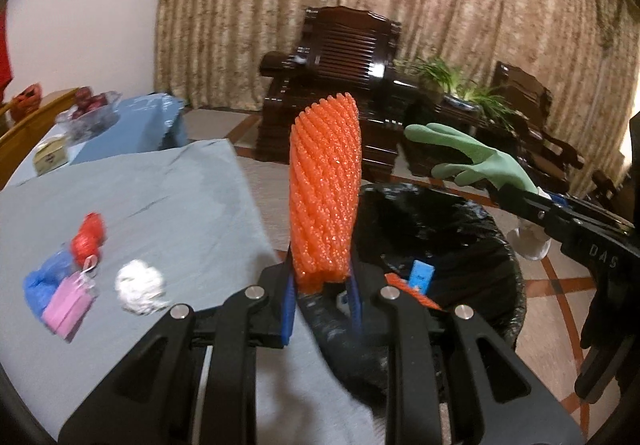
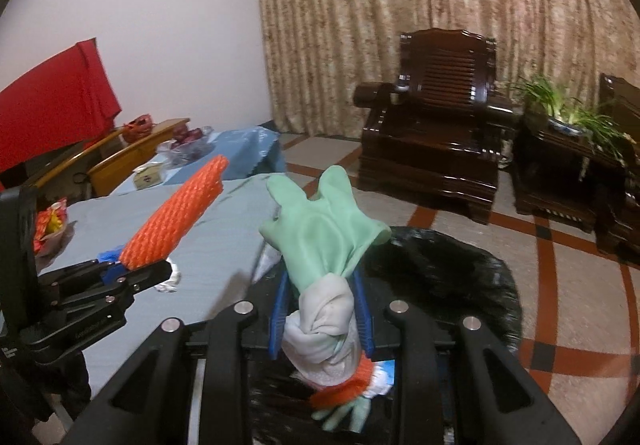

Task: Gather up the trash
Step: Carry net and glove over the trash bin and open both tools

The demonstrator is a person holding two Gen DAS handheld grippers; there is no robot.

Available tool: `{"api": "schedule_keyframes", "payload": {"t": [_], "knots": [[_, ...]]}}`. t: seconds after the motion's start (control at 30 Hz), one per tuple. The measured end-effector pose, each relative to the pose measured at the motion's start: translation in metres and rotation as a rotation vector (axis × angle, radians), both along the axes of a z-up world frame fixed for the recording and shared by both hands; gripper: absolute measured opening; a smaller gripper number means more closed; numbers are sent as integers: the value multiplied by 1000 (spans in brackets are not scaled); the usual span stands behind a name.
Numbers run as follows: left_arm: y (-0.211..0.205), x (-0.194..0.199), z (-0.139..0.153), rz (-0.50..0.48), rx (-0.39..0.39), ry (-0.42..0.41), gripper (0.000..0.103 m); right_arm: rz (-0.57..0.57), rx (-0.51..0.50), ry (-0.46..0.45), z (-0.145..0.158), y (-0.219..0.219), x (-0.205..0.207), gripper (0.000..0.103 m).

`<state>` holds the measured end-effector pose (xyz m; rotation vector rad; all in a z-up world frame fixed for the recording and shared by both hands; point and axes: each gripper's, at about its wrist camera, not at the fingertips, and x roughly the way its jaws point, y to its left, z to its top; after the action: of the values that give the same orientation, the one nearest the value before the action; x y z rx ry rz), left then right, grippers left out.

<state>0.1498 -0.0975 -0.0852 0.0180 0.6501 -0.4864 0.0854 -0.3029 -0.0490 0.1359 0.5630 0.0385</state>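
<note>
My left gripper is shut on an orange foam net sleeve that stands up between its fingers, at the rim of a bin lined with a black bag. My right gripper is shut on a green rubber glove with a white cuff, held over the same bin. The glove also shows in the left wrist view, and the orange sleeve in the right wrist view. On the grey-blue tablecloth lie a red net bag, a blue bag, a pink packet and a white crumpled wad.
The bin holds a blue card and orange scraps. A second table carries a fruit bowl and a small box. A dark wooden armchair and a potted plant stand behind the bin.
</note>
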Motion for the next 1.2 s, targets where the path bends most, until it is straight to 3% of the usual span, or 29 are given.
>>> {"api": "schedule_keyframes", "payload": {"t": [0.57, 0.67, 0.7, 0.73, 0.8, 0.9, 1.07, 1.2], "knots": [[-91, 21, -35, -145, 33, 40, 21, -114, 3, 67, -28, -61, -2, 29], [-97, 27, -39, -170, 20, 63, 30, -127, -8, 90, -35, -67, 2, 31], [-97, 28, -40, -172, 16, 65, 42, -135, -11, 98, -38, -69, 4, 31], [-97, 28, -40, -174, 10, 67, 53, -138, -9, 103, -41, -71, 3, 34], [-95, 29, -40, -172, -5, 71, 59, -152, -8, 103, -45, -74, 1, 50], [-87, 29, -39, -160, -19, 66, 74, -161, -13, 95, -44, -75, -1, 64], [-69, 27, -32, -128, -33, 57, 85, -165, -4, 63, -37, -71, -6, 92], [-48, 22, -24, -84, -39, 38, 90, -140, 3, 35, -27, -61, -9, 97]]}}
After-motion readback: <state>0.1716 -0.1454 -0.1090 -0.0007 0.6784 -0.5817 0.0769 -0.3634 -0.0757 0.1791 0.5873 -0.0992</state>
